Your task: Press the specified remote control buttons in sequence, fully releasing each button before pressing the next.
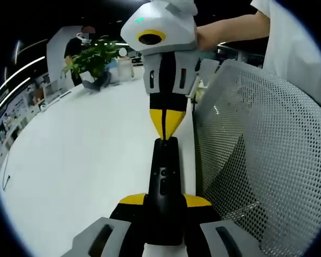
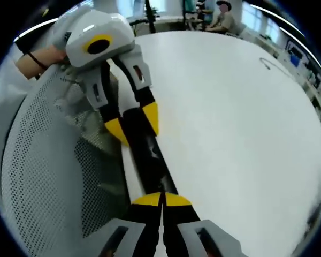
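A slim black remote control (image 1: 163, 166) is held lengthwise above the white table (image 1: 85, 160). My left gripper (image 1: 165, 201) is shut on its near end, one yellow-tipped finger on each side. My right gripper (image 1: 165, 127) comes down from the top with its yellow tips together, touching the remote's far end. In the right gripper view, my right gripper (image 2: 161, 200) is shut with its tips on the end of the remote (image 2: 150, 160). Beyond that, the left gripper (image 2: 135, 126) clamps the remote from both sides.
A grey mesh chair back (image 1: 262, 160) (image 2: 43, 176) stands close beside the remote and the table edge. A potted plant (image 1: 93, 59) and small containers sit at the table's far side. A thin black cable (image 2: 267, 63) lies on the table. People are in the background.
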Demonstrator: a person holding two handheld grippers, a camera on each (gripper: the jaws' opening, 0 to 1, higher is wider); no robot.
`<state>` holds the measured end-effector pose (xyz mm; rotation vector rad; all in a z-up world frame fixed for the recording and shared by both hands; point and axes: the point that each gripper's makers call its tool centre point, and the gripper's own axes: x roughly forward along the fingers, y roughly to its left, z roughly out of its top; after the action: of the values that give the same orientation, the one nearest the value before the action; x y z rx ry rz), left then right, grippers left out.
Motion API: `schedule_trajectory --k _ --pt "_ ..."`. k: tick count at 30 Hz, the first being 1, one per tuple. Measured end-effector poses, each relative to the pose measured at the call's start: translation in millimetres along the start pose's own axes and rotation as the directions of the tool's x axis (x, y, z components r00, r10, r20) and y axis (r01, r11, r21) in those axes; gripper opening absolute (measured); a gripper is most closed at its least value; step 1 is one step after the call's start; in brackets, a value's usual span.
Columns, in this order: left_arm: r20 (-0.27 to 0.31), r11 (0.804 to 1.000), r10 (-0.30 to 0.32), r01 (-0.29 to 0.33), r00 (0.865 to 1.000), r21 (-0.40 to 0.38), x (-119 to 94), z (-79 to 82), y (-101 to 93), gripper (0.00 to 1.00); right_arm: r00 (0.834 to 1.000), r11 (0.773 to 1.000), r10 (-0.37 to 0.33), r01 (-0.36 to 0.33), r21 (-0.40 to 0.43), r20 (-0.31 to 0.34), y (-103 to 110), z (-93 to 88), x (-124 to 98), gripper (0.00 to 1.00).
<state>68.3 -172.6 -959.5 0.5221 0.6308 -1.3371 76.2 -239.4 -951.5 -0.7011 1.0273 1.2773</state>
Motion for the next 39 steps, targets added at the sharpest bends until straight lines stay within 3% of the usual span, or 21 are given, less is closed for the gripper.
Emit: schedule_trajectory --k 6,20,27,34,39 --pt "0.0 1.0 0.0 0.0 1.0 0.0 0 -0.1 0.4 0.24 0.999 1.0 -0.002 0.003 -0.005 0.04 5 8.1 3 0.0" --pt "0.002 1.0 -0.002 0.002 1.0 0.003 0 -0.4 0.5 0.24 1.0 0.997 -0.018 0.019 -0.076 0.014 4 11.1 6 0.0" --pt "0.003 1.0 -0.005 0.005 1.0 0.007 0 -0.3 0.1 0.24 0.999 0.987 -0.032 0.03 -0.157 -0.012 4 10.8 7 0.0" --pt "0.005 1.0 -0.005 0.005 1.0 0.008 0 -0.3 -0.2 0.24 0.999 0.99 -0.02 0.025 -0.14 0.032 3 9.4 5 0.0" --pt "0.019 0.999 -0.022 0.022 1.0 0.038 0 0.0 -2.5 0.24 0.998 0.997 -0.005 0.01 -0.08 0.062 4 11.3 4 0.0"
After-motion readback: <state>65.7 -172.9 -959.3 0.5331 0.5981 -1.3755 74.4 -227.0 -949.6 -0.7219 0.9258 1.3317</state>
